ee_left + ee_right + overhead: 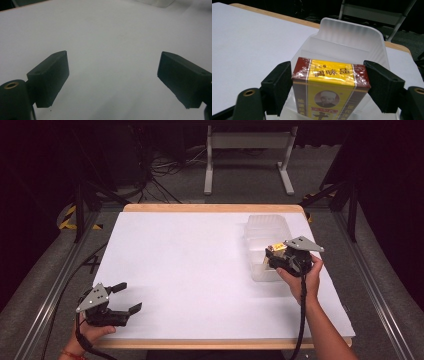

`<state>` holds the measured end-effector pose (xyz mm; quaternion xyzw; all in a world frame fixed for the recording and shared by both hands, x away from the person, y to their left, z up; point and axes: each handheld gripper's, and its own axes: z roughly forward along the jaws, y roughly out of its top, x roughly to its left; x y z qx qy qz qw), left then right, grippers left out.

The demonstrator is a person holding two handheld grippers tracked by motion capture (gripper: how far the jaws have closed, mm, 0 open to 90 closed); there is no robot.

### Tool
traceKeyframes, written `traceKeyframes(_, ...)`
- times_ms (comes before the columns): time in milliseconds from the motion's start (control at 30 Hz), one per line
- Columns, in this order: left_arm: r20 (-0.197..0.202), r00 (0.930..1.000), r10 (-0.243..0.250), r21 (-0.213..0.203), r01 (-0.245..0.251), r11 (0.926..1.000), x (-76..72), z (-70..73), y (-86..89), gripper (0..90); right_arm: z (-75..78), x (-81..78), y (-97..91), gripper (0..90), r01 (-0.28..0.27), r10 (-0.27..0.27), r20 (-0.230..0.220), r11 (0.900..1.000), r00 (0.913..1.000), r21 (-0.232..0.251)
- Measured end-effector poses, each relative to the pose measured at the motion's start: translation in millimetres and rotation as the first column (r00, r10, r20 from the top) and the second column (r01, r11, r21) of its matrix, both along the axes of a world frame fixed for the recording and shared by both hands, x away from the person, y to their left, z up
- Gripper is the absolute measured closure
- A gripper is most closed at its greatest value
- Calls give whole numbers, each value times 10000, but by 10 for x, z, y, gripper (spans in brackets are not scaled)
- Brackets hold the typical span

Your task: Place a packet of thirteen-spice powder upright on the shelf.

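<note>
Right tool (327,85) stands over the clear plastic bin (265,227) at the right side of the worktop (190,270); between its jaws sits a yellow and maroon box (329,82), wrapped in glossy film, upright and partly down inside the bin. Jaws stand narrow, just beside the box's two narrow sides; the left pad looks slightly off the carton, the right one at or very near its edge; I cannot tell for certain whether either presses, so I read it as let go or nearly so.

Left tool (125,297) rests low at the near left corner of the worktop, jaws wide, nothing between them; well apart from the bin.

Handling judgement: box looks like thin card, light, stiff along its edges but crushable across the broad printed faces; the film wrap is shiny and probably slippery, so a light pinch may slide. Best hold is across the narrow sides near the top, where the folded end stiffens it. Bin is thin translucent plastic, light, likely to shift if nudged.
</note>
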<state>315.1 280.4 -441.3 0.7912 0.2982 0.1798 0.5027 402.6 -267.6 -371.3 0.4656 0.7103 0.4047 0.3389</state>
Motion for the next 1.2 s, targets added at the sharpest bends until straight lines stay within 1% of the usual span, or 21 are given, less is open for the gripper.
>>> traceKeyframes(100, 0, 10000, -11, 4, 11, 10000, -1, 0, 1, 112, 7, 2, -9, 229, -114, 112, -126, 9998, 9999, -178)
traceKeyframes(200, -1, 10000, 1, -10, -1, 10000, -2, 1, 1, 112, 26, -1, -26, 227, -369, 363, -224, 9989, 9991, -280)
traceKeyframes(233, -1, 10000, 1, -10, -1, 10000, -2, 1, 1, 112, 26, -1, -26, 227, -369, 363, -224, 9989, 9991, -280)
traceKeyframes(267, 3, 10000, -4, 12, 4, 10000, -1, 1, 0, 112, 42, -3, -35, 217, -600, 585, -405, 9975, 9975, -381)
traceKeyframes(333, 2, 10000, 4, 39, -4, 10000, -3, 1, -1, 112, 58, -10, -43, 209, -834, 806, -550, 9952, 9952, -506)
traceKeyframes(367, -15, 10000, 0, 43, 0, 10000, -5, 1, -2, 112, 70, -14, -46, 207, -919, 882, -607, 9938, 9943, -621)
traceKeyframes(400, -15, 10000, 0, 43, 0, 10000, -5, 1, -2, 112, 70, -14, -46, 207, -919, 882, -607, 9938, 9943, -621)
traceKeyframes(433, 5, 10000, 19, 54, -19, 10000, -3, 2, 0, 112, 93, -26, -60, 206, -1182, 1127, -741, 9901, 9909, -752)
traceKeyframes(467, 0, 10000, 17, 60, -17, 10000, -3, 1, -1, 112, 103, -29, -64, 204, -1224, 1155, -789, 9885, 9902, -884)
traceKeyframes(533, -30, 10000, 10, 110, -10, 9999, -6, 4, -2, 112, 113, -34, -71, 198, -1335, 1259, -840, 9868, 9885, -918)
traceKeyframes(567, -33, 10000, 1, 60, 0, 10000, -7, 2, -8, 112, 132, -45, -87, 194, -1564, 1465, -962, 9821, 9845, -1047)
traceKeyframes(667, 4, 10000, 13, 129, -13, 9999, -5, 3, -6, 112, 146, -58, -101, 189, -1670, 1558, -1007, 9793, 9826, -1142)
traceKeyframes(733, -35, 10000, 33, 85, -32, 10000, -8, 2, -7, 112, 157, -69, -110, 176, -1728, 1603, -1040, 9771, 9816, -1240)
traceKeyframes(767, -21, 10000, 26, 118, -26, 9999, -8, 6, -3, 112, 171, -89, -118, 171, -1841, 1707, -1060, 9738, 9796, -1331)
traceKeyframes(800, -21, 10000, 26, 118, -26, 9999, -8, 6, -3, 112, 171, -89, -118, 171, -1841, 1707, -1060, 9738, 9796, -1331)
traceKeyframes(833, -21, 10000, 21, 131, -21, 9999, -8, 6, -3, 112, 191, -115, -123, 166, -1936, 1793, -1013, 9687, 9786, -1551)
traceKeyframes(900, -51, 10000, 43, 115, -43, 9999, -10, 5, -7, 112, 203, -129, -127, 165, -1982, 1845, -985, 9678, 9779, -1554)
traceKeyframes(933, -31, 10000, 28, 133, -27, 9999, -9, 5, -8, 112, 227, -160, -130, 159, -2086, 1945, -981, 9643, 9760, -1630)
traceKeyframes(1067, -35, 10000, 16, 131, -16, 9999, -11, 7, -8, 112, 253, -202, -135, 156, -2126, 1986, -955, 9618, 9754, -1722)
traceKeyframes(1100, -46, 10000, 25, 117, -25, 9999, -11, 7, -7, 112, 267, -230, -143, 157, -2108, 1977, -887, 9614, 9762, -1770)
traceKeyframes(1200, 6, 10000, 5, 170, -5, 9999, -11, 10, -5, 112, 274, -251, -149, 157, -2206, 2072, -906, 9589, 9741, -1786)
